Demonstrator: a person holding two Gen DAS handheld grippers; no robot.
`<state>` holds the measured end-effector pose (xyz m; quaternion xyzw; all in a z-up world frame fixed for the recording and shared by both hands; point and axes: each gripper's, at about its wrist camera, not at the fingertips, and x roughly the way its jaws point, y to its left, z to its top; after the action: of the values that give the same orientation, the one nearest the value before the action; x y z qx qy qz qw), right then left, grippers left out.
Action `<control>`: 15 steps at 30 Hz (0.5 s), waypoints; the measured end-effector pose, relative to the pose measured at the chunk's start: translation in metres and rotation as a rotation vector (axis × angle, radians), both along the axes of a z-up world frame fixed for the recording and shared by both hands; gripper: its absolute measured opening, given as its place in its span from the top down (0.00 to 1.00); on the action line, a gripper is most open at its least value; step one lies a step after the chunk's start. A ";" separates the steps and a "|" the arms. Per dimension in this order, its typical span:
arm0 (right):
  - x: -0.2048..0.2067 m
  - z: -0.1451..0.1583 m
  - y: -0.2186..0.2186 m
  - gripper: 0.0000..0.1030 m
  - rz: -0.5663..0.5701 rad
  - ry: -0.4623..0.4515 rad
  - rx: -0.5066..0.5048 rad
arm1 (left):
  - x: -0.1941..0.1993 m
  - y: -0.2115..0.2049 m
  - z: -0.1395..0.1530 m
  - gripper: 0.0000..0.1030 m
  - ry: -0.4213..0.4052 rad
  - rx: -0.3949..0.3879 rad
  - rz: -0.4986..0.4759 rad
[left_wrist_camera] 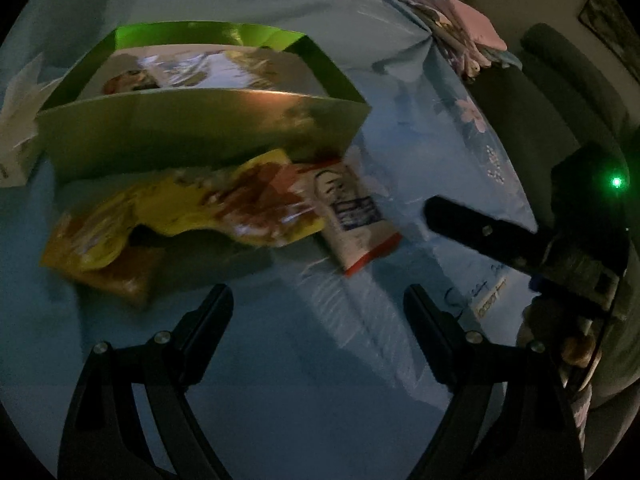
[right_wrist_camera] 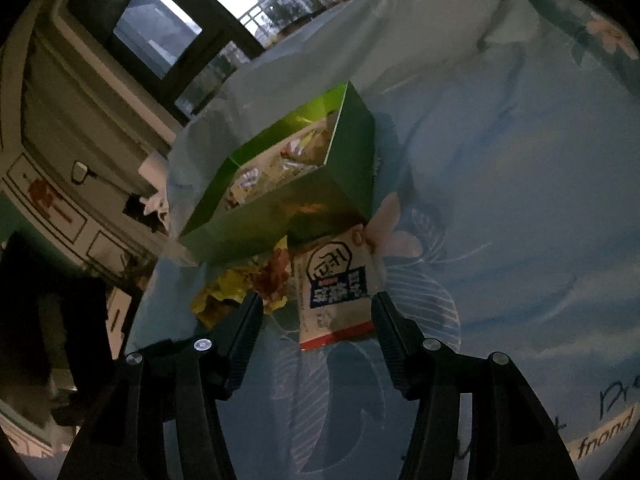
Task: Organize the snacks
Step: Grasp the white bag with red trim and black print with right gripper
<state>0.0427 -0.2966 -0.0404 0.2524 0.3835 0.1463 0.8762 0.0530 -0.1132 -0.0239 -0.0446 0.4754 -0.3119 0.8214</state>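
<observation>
Right now the room is dim, and a pale blue floral cloth (left_wrist_camera: 280,360) covers the surface where the snacks lie. An open green box (left_wrist_camera: 200,132) stands on it, already holding a few packets (left_wrist_camera: 200,68); which ones they are is too blurred to tell. Just in front of the box's near wall a crumpled yellow snack bag (left_wrist_camera: 180,216) lies flat, and a white packet with a red bottom edge (left_wrist_camera: 356,216) sits at its right end, the two overlapping there. The white packet's top end seems to touch the box's near corner.

Held above bare cloth, the left gripper (left_wrist_camera: 318,300) has its jaws spread wide with nothing between them, short of the yellow bag. From its own camera the right gripper (right_wrist_camera: 318,308) has its jaws parted on either side of the white packet's lower end, the pads not pressing it. Folded pinkish cloths (left_wrist_camera: 468,36) are piled at the far right edge of the surface.
</observation>
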 end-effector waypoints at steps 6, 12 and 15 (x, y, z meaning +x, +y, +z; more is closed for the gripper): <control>0.015 -0.007 -0.003 0.45 0.029 0.022 -0.010 | 0.015 -0.023 -0.002 0.15 -0.008 0.009 -0.023; 0.029 -0.016 -0.006 0.45 0.062 0.055 0.000 | 0.024 -0.036 -0.012 0.17 0.006 0.001 -0.047; 0.032 -0.016 -0.007 0.45 0.075 0.054 0.015 | 0.026 -0.038 -0.015 0.17 0.011 -0.008 -0.050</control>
<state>0.0747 -0.3032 -0.0565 0.2485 0.4148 0.1750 0.8577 0.0790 -0.1509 -0.0394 -0.0378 0.4794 -0.3343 0.8105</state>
